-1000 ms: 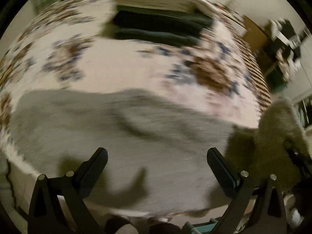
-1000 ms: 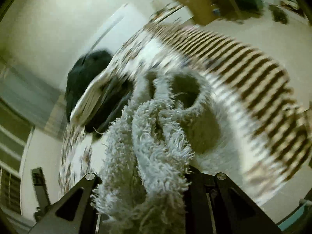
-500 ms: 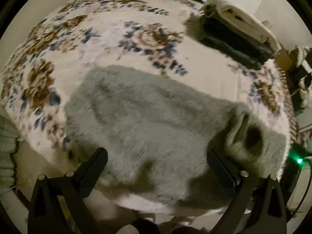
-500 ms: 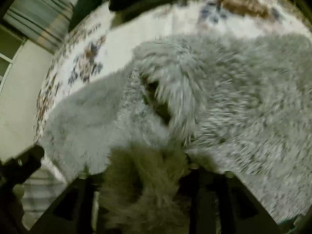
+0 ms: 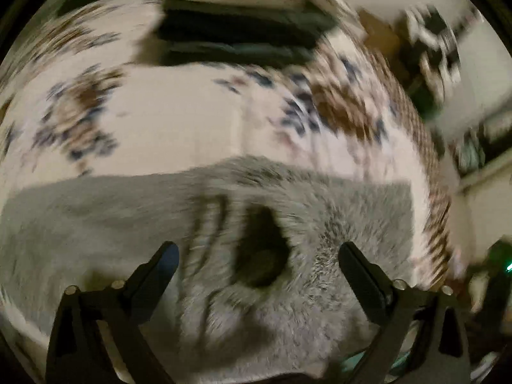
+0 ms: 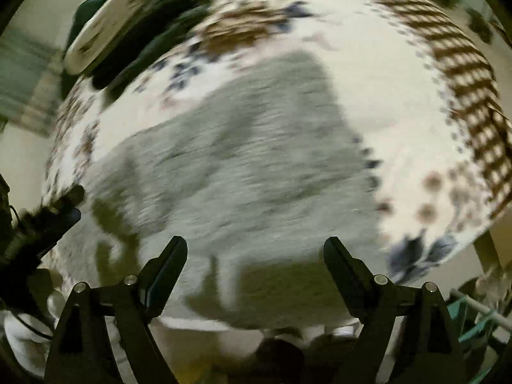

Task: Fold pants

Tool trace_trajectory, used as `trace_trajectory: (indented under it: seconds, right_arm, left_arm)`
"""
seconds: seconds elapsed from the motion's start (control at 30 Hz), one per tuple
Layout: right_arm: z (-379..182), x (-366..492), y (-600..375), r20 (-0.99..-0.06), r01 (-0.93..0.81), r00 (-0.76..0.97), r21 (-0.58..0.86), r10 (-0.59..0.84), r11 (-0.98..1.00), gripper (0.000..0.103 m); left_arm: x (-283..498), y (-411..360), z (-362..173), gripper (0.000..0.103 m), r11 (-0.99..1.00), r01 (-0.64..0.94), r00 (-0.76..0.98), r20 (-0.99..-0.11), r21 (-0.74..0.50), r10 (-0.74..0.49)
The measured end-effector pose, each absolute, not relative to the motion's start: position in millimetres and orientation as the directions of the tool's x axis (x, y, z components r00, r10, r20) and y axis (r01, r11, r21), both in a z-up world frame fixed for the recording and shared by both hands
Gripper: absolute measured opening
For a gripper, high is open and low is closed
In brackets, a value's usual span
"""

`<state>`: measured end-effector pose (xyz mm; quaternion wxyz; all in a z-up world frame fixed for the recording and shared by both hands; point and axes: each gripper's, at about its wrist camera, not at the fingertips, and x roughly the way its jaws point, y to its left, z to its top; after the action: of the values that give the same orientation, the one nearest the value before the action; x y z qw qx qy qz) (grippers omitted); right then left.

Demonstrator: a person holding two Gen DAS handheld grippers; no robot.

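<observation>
Grey fuzzy pants lie flat on a floral bedspread. In the left wrist view a dark opening in the cloth sits between my fingers. My left gripper is open and empty just above the pants. In the right wrist view the pants spread across the bed near its front edge. My right gripper is open and empty above the pants' near edge. The left gripper shows at the left of that view. Both views are motion blurred.
A stack of folded dark and pale clothes lies at the far side of the bed; it also shows in the right wrist view. The bedspread's brown striped border runs along the right edge. Furniture stands beyond the bed.
My right gripper has let go of the bunched pants and opened. The pants now lie on the bed. My left gripper has shifted so the cloth opening sits between its fingers.
</observation>
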<state>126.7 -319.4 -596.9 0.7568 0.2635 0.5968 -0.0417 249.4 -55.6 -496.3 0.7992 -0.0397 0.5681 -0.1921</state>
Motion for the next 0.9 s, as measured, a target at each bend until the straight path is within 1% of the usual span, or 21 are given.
trace_trajectory:
  seconds: [0.03,0.07,0.1,0.13,0.27,0.3,0.37,0.4,0.43,0.5,0.57,0.6,0.63,0.77,0.8,0.83,0.87,0.9]
  right_arm:
    - [-598,128,-328,-0.928,0.391,0.284,0.340,0.239,0.856,0.089]
    - [-601,129,-335,-0.932,0.405,0.282,0.330,0.226,0.853,0.089]
    - [-603,126,-342,-0.934,0.417,0.281,0.326,0.221,0.848,0.089]
    - [-605,129,-346,-0.935,0.430,0.281,0.324,0.217,0.843,0.089]
    - [-610,128,-356,-0.933,0.442,0.283,0.331,0.221,0.834,0.089]
    - [-612,128,-356,-0.933,0.444,0.279,0.334,0.226,0.831,0.089]
    - [-612,127,-354,-0.933,0.459,0.268,0.343,0.241,0.820,0.089]
    - [-612,126,-357,-0.929,0.468,0.271,0.355,0.251,0.809,0.089]
    - [-610,123,-358,-0.926,0.477,0.274,0.366,0.260,0.799,0.089]
    - [-606,114,-361,-0.920,0.491,0.274,0.383,0.279,0.783,0.089]
    - [-606,105,-365,-0.916,0.509,0.264,0.399,0.303,0.763,0.089]
    - [-607,102,-365,-0.914,0.515,0.256,0.405,0.315,0.755,0.089]
    - [-609,99,-365,-0.911,0.518,0.250,0.411,0.327,0.750,0.089]
    - [-620,93,-358,-0.903,0.522,0.221,0.429,0.369,0.737,0.089]
    - [-622,92,-355,-0.905,0.520,0.213,0.423,0.367,0.742,0.089]
    - [-624,92,-353,-0.907,0.518,0.209,0.421,0.367,0.745,0.089]
    - [-625,92,-351,-0.908,0.517,0.206,0.418,0.365,0.747,0.089]
    - [-626,92,-350,-0.910,0.516,0.205,0.414,0.361,0.750,0.089]
  left_arm:
    - [251,-62,-504,0.029,0.907,0.298,0.266,-0.887,-0.297,-0.377]
    - [253,-65,-510,0.004,0.900,0.312,0.240,-0.892,-0.304,-0.384]
    - [256,-63,-516,0.003,0.885,0.308,0.194,-0.888,-0.349,-0.417]
    - [258,-55,-514,0.003,0.882,0.282,0.204,-0.874,-0.379,-0.441]
    - [273,-3,-518,0.003,0.905,0.117,0.239,-0.873,-0.409,-0.425]
    - [274,4,-520,0.005,0.903,0.092,0.232,-0.872,-0.421,-0.430]
    - [275,17,-522,0.008,0.863,0.029,0.206,-0.842,-0.504,-0.498]
    - [273,22,-520,0.015,0.842,-0.005,0.192,-0.827,-0.539,-0.528]
    - [269,26,-518,0.026,0.831,-0.037,0.185,-0.821,-0.556,-0.541]
    - [257,33,-506,0.028,0.794,-0.058,0.213,-0.784,-0.606,-0.583]
    - [239,40,-497,0.043,0.789,-0.079,0.242,-0.779,-0.610,-0.578]
    - [231,42,-496,0.059,0.788,-0.088,0.244,-0.780,-0.609,-0.576]
    - [223,41,-499,0.064,0.786,-0.097,0.230,-0.782,-0.610,-0.579]
    - [209,23,-534,0.063,0.831,-0.098,0.144,-0.834,-0.547,-0.532]
    - [206,16,-543,0.058,0.846,-0.078,0.132,-0.847,-0.527,-0.516]
    - [203,11,-547,0.021,0.851,-0.053,0.136,-0.848,-0.523,-0.512]
    - [200,10,-549,0.003,0.856,-0.037,0.140,-0.851,-0.516,-0.506]
    - [195,7,-549,0.004,0.868,-0.015,0.145,-0.860,-0.496,-0.489]
